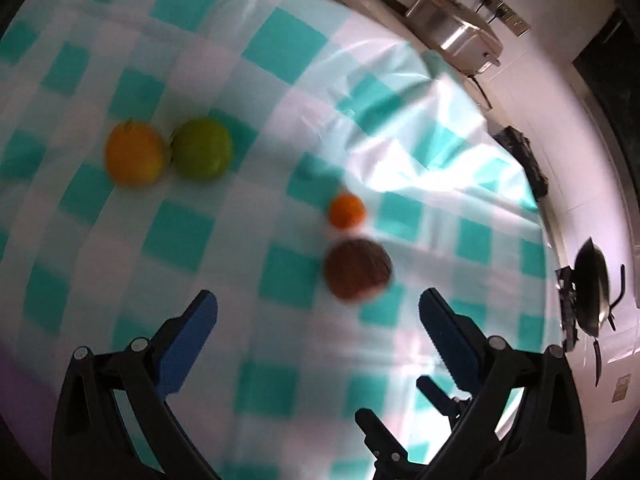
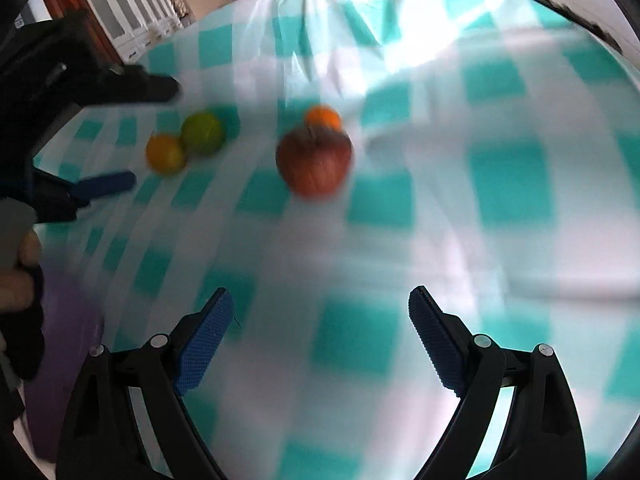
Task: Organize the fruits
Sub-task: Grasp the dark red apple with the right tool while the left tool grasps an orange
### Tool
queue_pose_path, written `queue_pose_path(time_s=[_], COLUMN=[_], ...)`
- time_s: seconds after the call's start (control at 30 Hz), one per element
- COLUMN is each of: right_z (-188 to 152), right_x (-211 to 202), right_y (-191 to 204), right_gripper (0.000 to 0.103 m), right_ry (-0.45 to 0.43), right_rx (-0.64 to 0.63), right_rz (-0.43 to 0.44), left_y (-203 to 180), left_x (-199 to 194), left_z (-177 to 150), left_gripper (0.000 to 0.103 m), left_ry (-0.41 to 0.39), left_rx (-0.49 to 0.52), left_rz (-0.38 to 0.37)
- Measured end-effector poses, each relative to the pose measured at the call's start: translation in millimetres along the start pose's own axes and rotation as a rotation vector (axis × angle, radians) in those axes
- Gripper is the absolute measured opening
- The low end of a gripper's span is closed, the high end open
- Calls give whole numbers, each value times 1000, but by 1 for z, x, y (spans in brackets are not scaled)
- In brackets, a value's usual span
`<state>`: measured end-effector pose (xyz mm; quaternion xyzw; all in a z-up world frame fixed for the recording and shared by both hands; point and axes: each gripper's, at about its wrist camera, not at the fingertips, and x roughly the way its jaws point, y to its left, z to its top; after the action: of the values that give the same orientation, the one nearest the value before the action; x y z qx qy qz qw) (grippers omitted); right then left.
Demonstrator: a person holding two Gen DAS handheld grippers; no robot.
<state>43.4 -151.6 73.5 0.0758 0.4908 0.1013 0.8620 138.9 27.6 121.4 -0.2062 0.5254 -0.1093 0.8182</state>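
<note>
Fruits lie in two loose pairs on a teal-and-white checked tablecloth (image 1: 280, 40), all blurred in both views. In the left wrist view a red apple (image 1: 357, 274) sits just ahead of the left gripper (image 1: 318, 308), slightly toward its right finger, with a small orange (image 1: 347, 211) just beyond it, close but whether touching cannot be told. Farther left, well apart from that pair, a yellow-orange fruit (image 1: 134, 154) and a green fruit (image 1: 203, 148) rest side by side, seemingly touching. The left gripper's blue-padded fingers (image 1: 188, 340) stand wide apart over the cloth and hold nothing. In the right wrist view the same apple (image 2: 314, 162) appears ahead and above the right gripper (image 2: 320, 308), the small orange (image 2: 323, 117) partly hidden behind it, and the green fruit (image 2: 203, 133) and yellow-orange fruit (image 2: 165, 153) lie off to the left. The right gripper's blue pads (image 2: 204, 340) are likewise spread wide and empty. At the left edge of that view the left gripper (image 2: 132, 136) reaches in with its fingers apart, a hand (image 2: 20, 264) behind it. A wok (image 1: 596, 292) and metal appliances (image 1: 452, 28) sit beyond the table in the left wrist view.
</note>
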Motion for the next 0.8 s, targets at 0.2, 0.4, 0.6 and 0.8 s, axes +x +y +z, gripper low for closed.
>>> queue_pose_path(time_s=[0.2,0.4,0.6,0.8], right_z=[47,64,53,13], right_x=[69,102,91,51], right_y=[13,15,8,-18], right_gripper=[87,81,63,63], right_ry=[-32,-58,-72,-62], right_rx=[1,-16,-36,26], right_rz=[-97,-162,-159,-172], left_y=[11,4,-2,-29], left_x=[47,79,109,144], left_z=[48,58,60,51], left_gripper=[101,101,101,100], left_ry=[41,82,122,106], left_rx=[37,104,119,222], left_rz=[-25,-43,-37,19])
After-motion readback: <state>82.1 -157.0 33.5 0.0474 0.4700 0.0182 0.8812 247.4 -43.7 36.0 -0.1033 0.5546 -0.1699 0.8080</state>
